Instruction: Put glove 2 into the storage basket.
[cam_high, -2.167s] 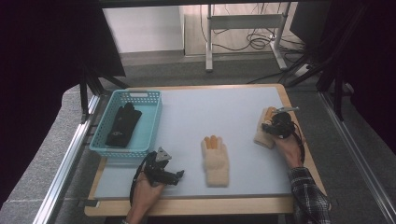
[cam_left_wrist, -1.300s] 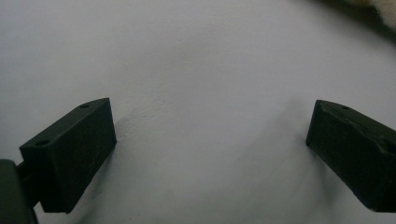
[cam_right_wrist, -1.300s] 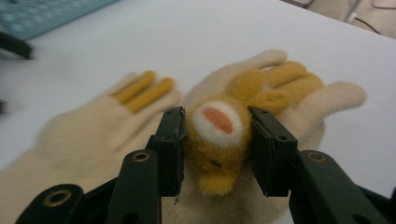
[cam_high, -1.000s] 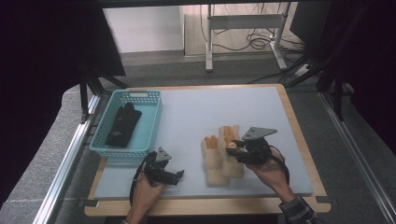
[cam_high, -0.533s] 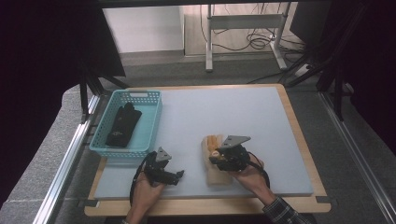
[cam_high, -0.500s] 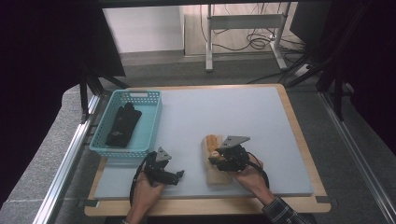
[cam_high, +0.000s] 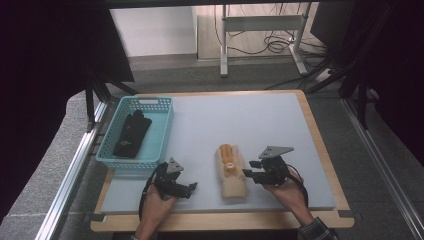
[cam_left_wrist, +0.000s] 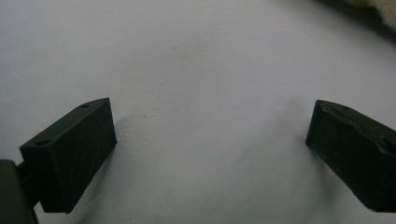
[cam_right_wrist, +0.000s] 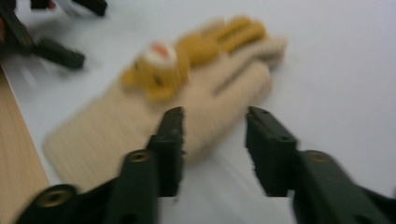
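A pale grey table (cam_high: 250, 120) with a wooden rim stands before a dim room where cables trail under a metal frame. Near the table's near edge lies a stack of two gloves: a beige glove (cam_high: 235, 182) flat on the surface, fingers pointing far, with a smaller yellow glove (cam_high: 227, 155) on top of it, bearing a small round white-and-red mark. In the right gripper view the beige glove (cam_right_wrist: 140, 126) and the yellow glove (cam_right_wrist: 205, 46) are blurred, so the mark's detail cannot be made out.

Just right of the stack, the right claw (cam_high: 248, 173) points left at it; its jaws, which have just been closing, stand apart with nothing between them, one jaw over the beige glove's edge in its own view (cam_right_wrist: 212, 140). Whether it touches the cloth is unclear.

Left of the stack, the left claw (cam_high: 192, 187) rests low on the table, jaws spread wide over bare surface (cam_left_wrist: 210, 140).

At the far left a teal basket (cam_high: 160, 135) holds a black glove (cam_high: 131, 134), its shape hard to read.
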